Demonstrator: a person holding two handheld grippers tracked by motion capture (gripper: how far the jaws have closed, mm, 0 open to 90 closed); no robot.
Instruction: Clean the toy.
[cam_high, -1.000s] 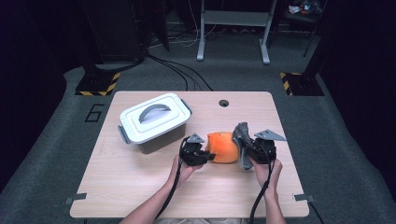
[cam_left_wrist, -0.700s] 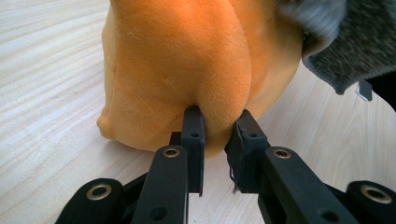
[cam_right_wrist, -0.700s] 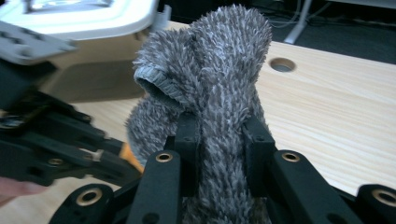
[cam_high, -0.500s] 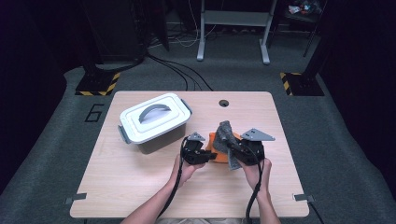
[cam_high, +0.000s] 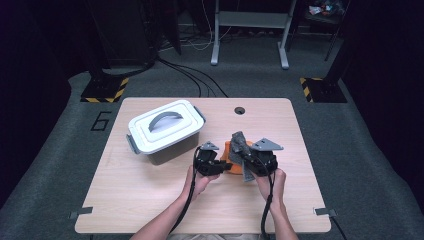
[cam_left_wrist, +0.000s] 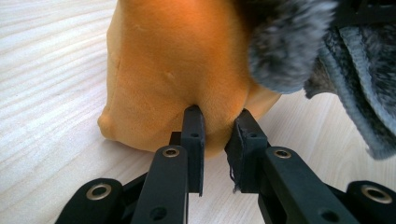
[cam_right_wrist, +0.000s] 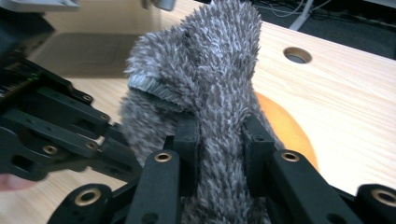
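Between the right gripper's (cam_right_wrist: 218, 135) jaws a fuzzy grey sock (cam_right_wrist: 205, 79) is pinched, rising upright. Just left of it, the left gripper (cam_left_wrist: 217, 123) nips the orange cloth's (cam_left_wrist: 177, 60) near edge.

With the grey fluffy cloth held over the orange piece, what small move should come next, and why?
Probably lower the right gripper a little, so the grey fluffy cloth settles on the orange cloth. Its jaws are shut on the grey cloth, which stands bunched upward, while the left gripper pinches a fold at the orange cloth's edge against the table, seemingly steadying it.
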